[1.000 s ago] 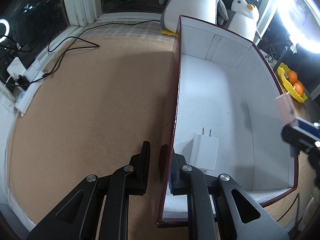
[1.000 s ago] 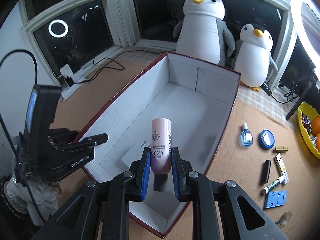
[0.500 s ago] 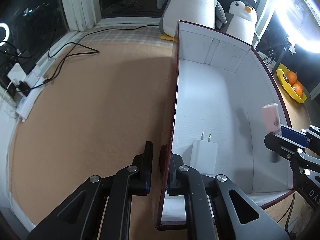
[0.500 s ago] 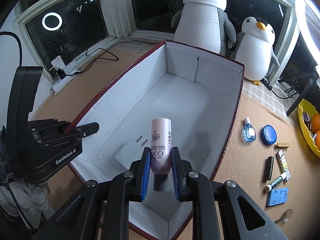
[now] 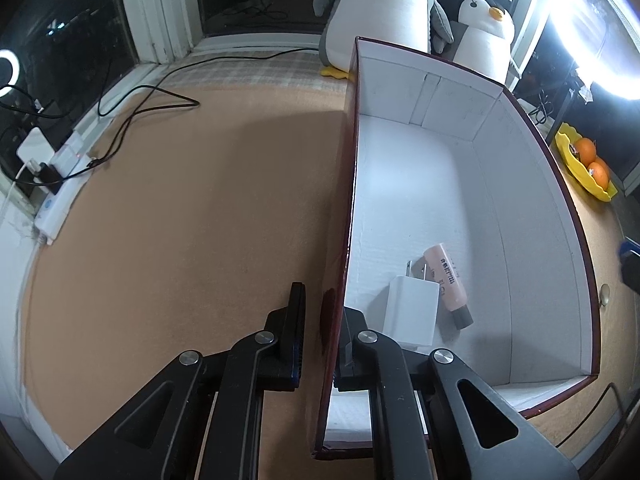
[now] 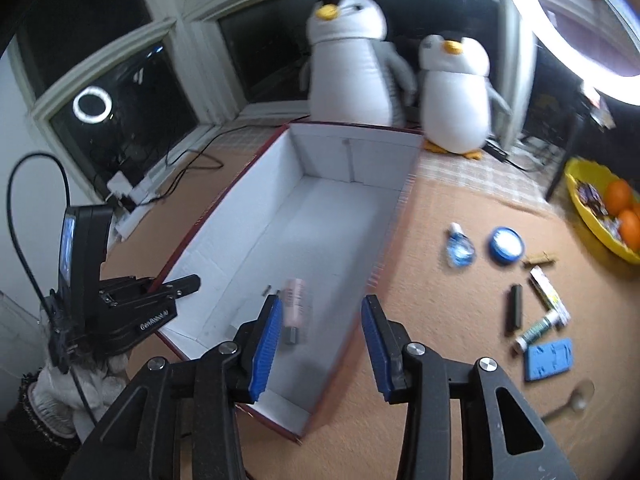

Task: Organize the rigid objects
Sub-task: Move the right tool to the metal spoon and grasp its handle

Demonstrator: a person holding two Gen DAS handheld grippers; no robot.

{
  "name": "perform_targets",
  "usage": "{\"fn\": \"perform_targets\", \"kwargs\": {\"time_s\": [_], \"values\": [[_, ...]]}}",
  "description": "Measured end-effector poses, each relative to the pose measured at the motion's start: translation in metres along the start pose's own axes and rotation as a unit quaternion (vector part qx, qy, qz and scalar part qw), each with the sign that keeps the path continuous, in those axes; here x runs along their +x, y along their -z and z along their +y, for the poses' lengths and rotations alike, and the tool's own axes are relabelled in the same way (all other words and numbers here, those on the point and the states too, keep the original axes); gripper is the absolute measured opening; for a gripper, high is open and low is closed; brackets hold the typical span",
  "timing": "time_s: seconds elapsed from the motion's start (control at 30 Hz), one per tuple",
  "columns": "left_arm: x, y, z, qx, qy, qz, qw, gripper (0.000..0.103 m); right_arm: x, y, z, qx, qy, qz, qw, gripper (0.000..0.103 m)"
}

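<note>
my left gripper jaws pinch the box wall; right gripper jaws just opened, empty, pink tube dropped beside charger. loosening could tip the box.

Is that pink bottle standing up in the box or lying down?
Lying down. The pink bottle rests on its side on the box floor, against the white charger.

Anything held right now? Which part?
Left gripper clamps the box by its side wall near the corner. Right gripper holds nothing; pink tube lies inside.
</note>
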State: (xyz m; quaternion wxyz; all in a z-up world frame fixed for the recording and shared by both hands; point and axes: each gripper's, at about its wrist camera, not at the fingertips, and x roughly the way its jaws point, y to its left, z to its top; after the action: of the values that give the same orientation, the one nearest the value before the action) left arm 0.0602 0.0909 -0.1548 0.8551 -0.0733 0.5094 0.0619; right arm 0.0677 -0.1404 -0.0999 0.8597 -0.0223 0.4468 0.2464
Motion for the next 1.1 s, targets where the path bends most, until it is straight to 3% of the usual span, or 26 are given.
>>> {"fn": "perform_targets", "kwargs": {"time_s": [0.23,0.3,0.43,0.63,0.93,1.0,1.1], "values": [[0.002,0.001,-0.001,0.003,-0.004,0.002,1.0000,0.009,-0.037,0.047,-0.102,0.133,0.074,-0.005,0.988,0.037],[0.002,0.002,-0.001,0.004,-0.005,0.004,1.0000,0.009,-0.039,0.070,-0.135,0.179,0.119,0.010,0.977,0.037],[0.003,0.003,-0.001,0.006,-0.005,0.007,0.9999,0.009,-0.034,0.104,-0.181,0.249,0.162,0.039,0.954,0.037],[0.004,0.003,-0.001,0.008,-0.004,0.007,0.9999,0.009,-0.020,0.124,-0.220,0.345,0.139,0.057,0.926,0.037],[0.004,0.004,0.000,0.004,0.000,0.008,1.0000,0.009,0.005,0.113,-0.232,0.347,0.150,0.078,0.923,0.037],[0.004,0.004,0.000,0.004,-0.001,0.008,1.0000,0.009,0.009,0.109,-0.232,0.327,0.165,0.083,0.927,0.037],[0.004,0.004,0.000,0.004,-0.001,0.008,1.0000,0.009,0.013,0.103,-0.231,0.288,0.187,0.099,0.934,0.027]]}}
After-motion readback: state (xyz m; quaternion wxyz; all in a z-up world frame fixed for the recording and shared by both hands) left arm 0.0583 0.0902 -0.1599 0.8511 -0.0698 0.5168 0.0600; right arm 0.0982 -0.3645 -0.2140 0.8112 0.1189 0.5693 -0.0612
